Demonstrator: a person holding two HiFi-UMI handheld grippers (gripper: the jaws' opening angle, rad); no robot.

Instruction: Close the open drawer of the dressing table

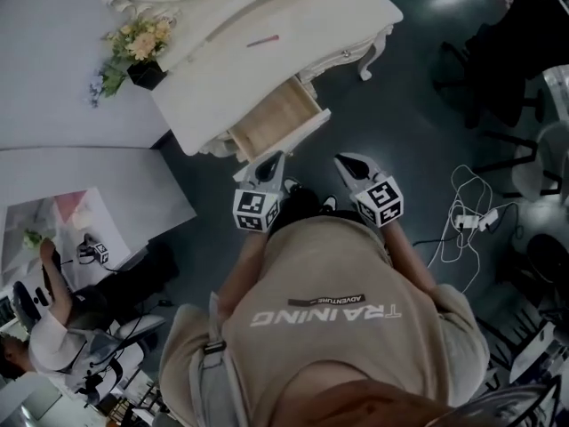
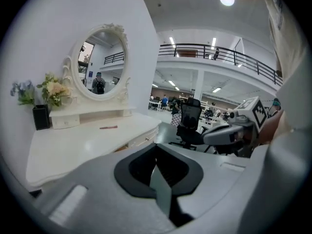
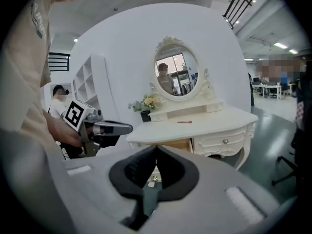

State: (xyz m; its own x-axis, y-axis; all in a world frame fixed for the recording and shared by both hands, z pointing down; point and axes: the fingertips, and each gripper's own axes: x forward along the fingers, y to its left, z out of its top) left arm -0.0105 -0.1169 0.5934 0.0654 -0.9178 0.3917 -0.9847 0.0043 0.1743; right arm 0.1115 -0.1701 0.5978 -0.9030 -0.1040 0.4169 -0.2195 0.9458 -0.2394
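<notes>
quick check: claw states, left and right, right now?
Left claw: closed, holding nothing.
Right claw: closed, holding nothing.

White dressing table [image 1: 298, 12], red pen [image 1: 263, 40] (also flowers [image 1: 140, 43])

The drawer [image 1: 277, 118] juts from the front of the dressing table [image 1: 302, 16] toward the person; bare floor [image 1: 391, 123] lies open to its right, beyond the table leg [image 1: 370, 59]; the left gripper [image 1: 272, 160] and right gripper [image 1: 345, 161], jaws together, hang near the drawer's front with open air before them; a white partition [image 1: 98, 185] crowds the left side; cables [image 1: 467, 207] and a chair [image 1: 502, 60] stand well apart on the right.
</notes>
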